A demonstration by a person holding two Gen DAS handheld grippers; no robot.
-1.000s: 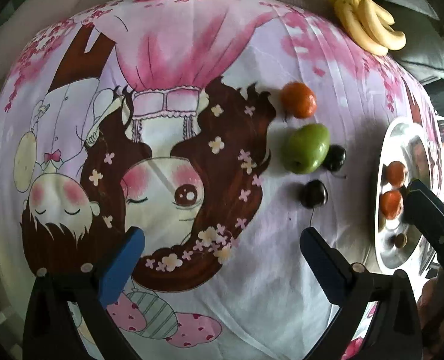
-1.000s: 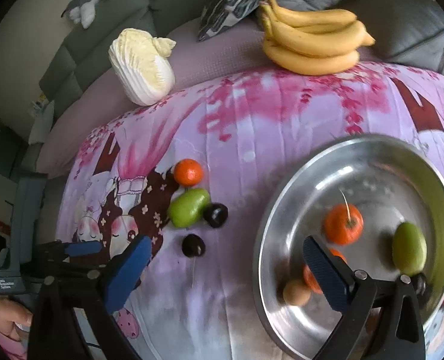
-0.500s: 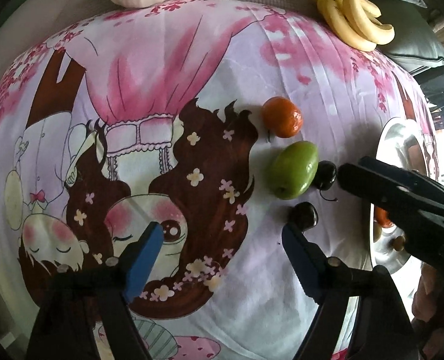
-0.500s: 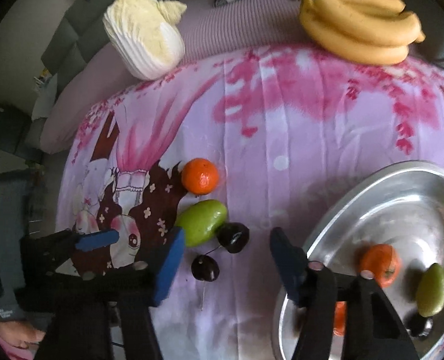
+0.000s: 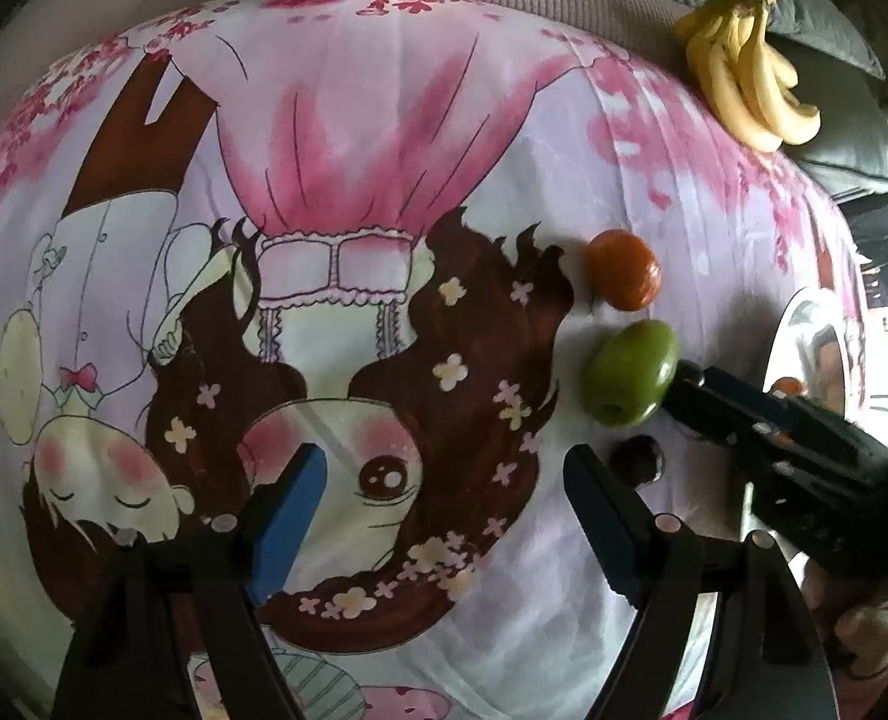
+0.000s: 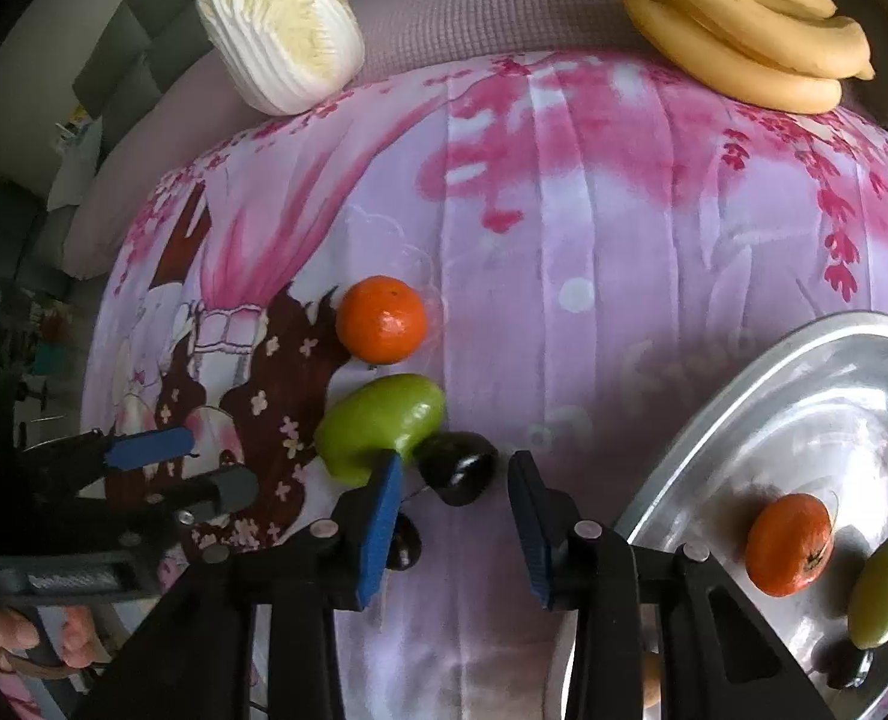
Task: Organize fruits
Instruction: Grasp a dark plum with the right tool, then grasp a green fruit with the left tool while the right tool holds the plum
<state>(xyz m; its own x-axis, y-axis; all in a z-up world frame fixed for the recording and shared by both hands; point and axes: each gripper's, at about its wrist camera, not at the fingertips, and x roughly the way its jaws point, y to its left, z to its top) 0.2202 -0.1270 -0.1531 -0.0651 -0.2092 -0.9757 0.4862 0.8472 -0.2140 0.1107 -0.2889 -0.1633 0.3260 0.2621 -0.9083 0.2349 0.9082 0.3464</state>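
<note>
Fruits lie in a tight cluster on the printed cloth (image 6: pixel 564 210), between the two grippers and the metal tray. Nearest the right gripper (image 6: pixel 453 480), whose blue-padded fingers stand apart with nothing clamped, a dark cherry (image 6: pixel 459 468) sits just ahead of the gap between the fingertips, touching the green fruit (image 6: pixel 378 426) on its left. A second cherry (image 6: pixel 402 540) lies closer in, partly hidden behind the left finger. Beyond the green fruit sits an orange tangerine (image 6: pixel 382 319), near it but whether they touch cannot be told. The left gripper (image 5: pixel 444 480) hovers with its fingers wide apart over the cartoon face on the cloth, holding nothing; the near cherry (image 5: pixel 636 459) lies just beside its right fingertip. Open cloth stretches to the left of the cluster and beyond it, up to the far edge of the print. To the right, the steel tray (image 6: pixel 744 396) sits with its rim near the right gripper; a strip of bare cloth separates the rim from the cherries. Inside the tray lie a tangerine (image 6: pixel 789 543), a green fruit (image 6: pixel 879 591) just beside it, and a dark fruit (image 6: pixel 843 663) near the lower rim. Farthest off, past the cloth's edge on the grey cushion, rest a napa cabbage (image 6: pixel 282 24) on the left and a bunch of bananas (image 6: pixel 744 24) on the right, well apart.
</note>
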